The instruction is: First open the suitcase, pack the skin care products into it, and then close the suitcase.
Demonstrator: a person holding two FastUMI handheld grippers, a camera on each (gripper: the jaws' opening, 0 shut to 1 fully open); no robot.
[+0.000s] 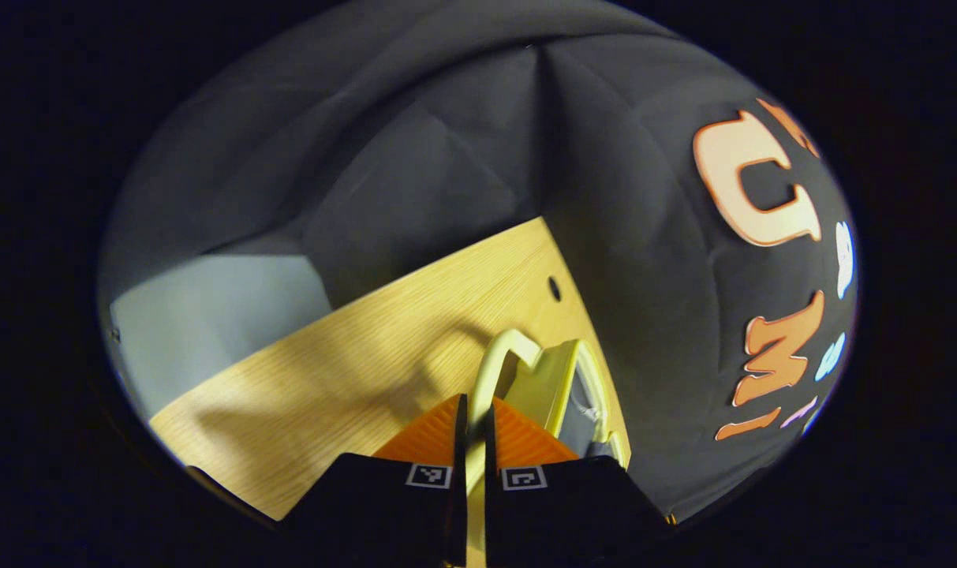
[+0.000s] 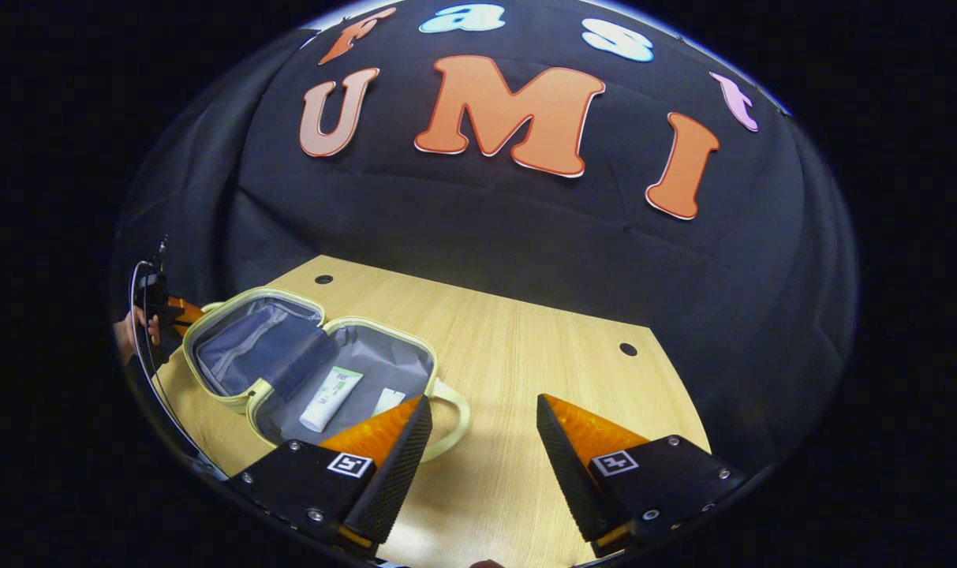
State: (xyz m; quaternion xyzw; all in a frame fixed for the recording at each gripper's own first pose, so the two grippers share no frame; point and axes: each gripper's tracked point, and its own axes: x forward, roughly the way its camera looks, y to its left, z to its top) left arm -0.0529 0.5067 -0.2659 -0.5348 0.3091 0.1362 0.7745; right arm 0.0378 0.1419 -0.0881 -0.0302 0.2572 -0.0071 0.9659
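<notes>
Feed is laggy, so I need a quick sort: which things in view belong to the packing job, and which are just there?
Job:
- suitcase, lying open
- white tube inside it
- small white packet beside the tube
- left gripper, shut on the suitcase's rim
- right gripper, open

Just there:
- wooden table

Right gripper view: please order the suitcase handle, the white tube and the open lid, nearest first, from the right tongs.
1. suitcase handle, just left of the right tongs.
2. white tube, inside the case, further left.
3. open lid, far left.
</notes>
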